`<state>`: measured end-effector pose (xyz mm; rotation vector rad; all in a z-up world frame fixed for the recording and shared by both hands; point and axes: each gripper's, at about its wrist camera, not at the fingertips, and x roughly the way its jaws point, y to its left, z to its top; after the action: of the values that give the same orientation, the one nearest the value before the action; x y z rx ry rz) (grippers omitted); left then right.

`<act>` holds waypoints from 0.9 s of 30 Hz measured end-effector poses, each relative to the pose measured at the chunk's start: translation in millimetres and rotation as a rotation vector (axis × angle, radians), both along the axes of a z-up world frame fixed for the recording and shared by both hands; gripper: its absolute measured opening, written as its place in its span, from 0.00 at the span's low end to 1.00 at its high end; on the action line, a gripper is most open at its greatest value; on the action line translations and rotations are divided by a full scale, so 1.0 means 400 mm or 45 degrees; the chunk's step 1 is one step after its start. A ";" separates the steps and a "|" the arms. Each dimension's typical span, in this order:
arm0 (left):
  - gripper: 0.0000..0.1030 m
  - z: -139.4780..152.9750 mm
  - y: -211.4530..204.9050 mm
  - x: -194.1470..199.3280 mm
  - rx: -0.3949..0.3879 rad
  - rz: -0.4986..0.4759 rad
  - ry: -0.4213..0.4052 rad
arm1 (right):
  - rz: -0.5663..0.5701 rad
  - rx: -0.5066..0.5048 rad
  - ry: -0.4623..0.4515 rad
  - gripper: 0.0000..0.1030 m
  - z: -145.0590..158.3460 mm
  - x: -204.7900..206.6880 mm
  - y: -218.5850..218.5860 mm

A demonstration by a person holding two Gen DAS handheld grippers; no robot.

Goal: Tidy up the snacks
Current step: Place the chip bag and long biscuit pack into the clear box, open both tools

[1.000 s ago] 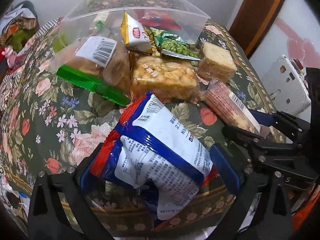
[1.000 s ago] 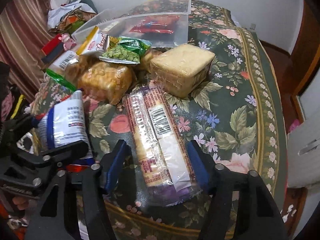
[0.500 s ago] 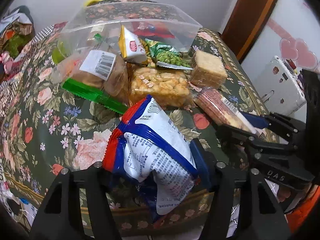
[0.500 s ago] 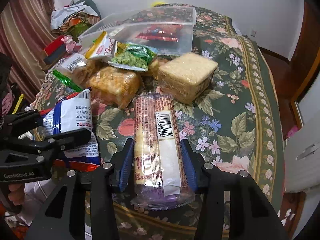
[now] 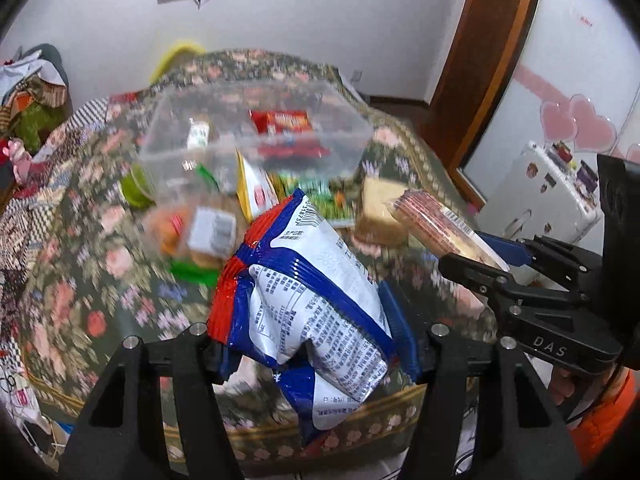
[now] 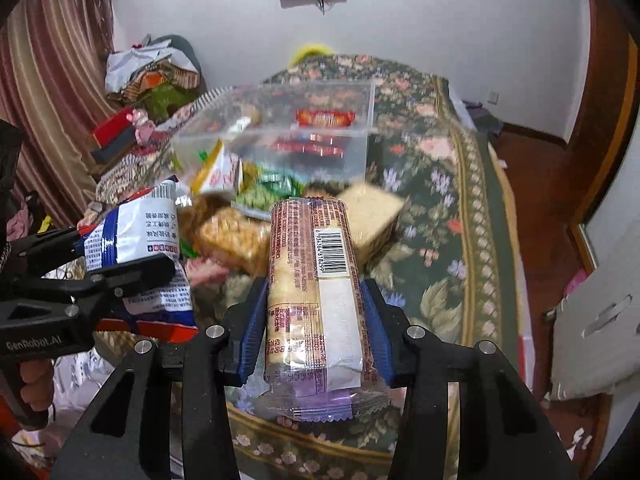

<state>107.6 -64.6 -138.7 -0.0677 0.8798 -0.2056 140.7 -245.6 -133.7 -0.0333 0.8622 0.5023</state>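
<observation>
My left gripper (image 5: pixel 312 344) is shut on a blue, white and red snack bag (image 5: pixel 308 292) and holds it above the table's front edge. My right gripper (image 6: pixel 314 320) is shut on a long pack of biscuits (image 6: pixel 312 280) with a barcode, lifted off the table; it also shows in the left wrist view (image 5: pixel 444 228). The snack bag shows at the left of the right wrist view (image 6: pixel 136 240). A clear plastic box (image 5: pixel 256 128) holding red packets stands farther back on the table, also in the right wrist view (image 6: pixel 296 136).
Between me and the box lie a yellow-white pouch (image 5: pixel 256 188), a green pea packet (image 6: pixel 272 188), a puffed-rice block (image 6: pixel 236 240), a pale cake block (image 6: pixel 372 212) and a bagged pastry (image 5: pixel 200 232). The floral tablecloth (image 6: pixel 452 240) covers the table. Clutter piles stand at the left.
Both grippers have closed on their packets and lifted them off the table. The views have tilted up and back, so the box and wall now show.
</observation>
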 end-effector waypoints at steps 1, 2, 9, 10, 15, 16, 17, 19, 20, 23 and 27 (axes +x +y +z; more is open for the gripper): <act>0.60 0.014 0.006 0.005 0.000 0.006 -0.017 | -0.004 0.008 -0.012 0.41 0.010 0.006 0.000; 0.60 0.024 0.008 0.012 0.001 0.012 -0.029 | -0.009 0.015 -0.025 0.41 0.020 0.013 0.000; 0.60 0.103 0.063 0.066 -0.004 0.088 -0.118 | -0.006 0.044 -0.130 0.41 0.092 0.047 0.027; 0.60 0.108 0.071 0.075 0.002 0.099 -0.128 | -0.001 0.047 -0.138 0.41 0.099 0.054 0.033; 0.60 0.138 0.122 0.133 -0.017 0.149 -0.153 | 0.014 0.065 -0.185 0.41 0.131 0.085 0.066; 0.60 0.142 0.130 0.141 -0.020 0.156 -0.157 | 0.017 0.062 -0.196 0.41 0.137 0.092 0.075; 0.60 0.148 0.140 0.153 -0.021 0.163 -0.161 | 0.021 0.062 -0.208 0.41 0.142 0.099 0.080; 0.60 0.157 0.154 0.171 -0.019 0.178 -0.171 | 0.025 0.070 -0.219 0.41 0.153 0.118 0.095; 0.60 0.161 0.163 0.183 -0.018 0.184 -0.177 | 0.028 0.075 -0.220 0.41 0.157 0.126 0.098; 0.60 0.173 0.189 0.218 -0.007 0.202 -0.190 | 0.032 0.081 -0.227 0.41 0.169 0.154 0.117; 0.60 0.176 0.218 0.266 -0.005 0.225 -0.194 | 0.032 0.093 -0.238 0.41 0.177 0.196 0.143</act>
<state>213.8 22.5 -68.5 -0.1309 0.7171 -0.0463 219.2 -188.5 -63.0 -0.0241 0.6609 0.5448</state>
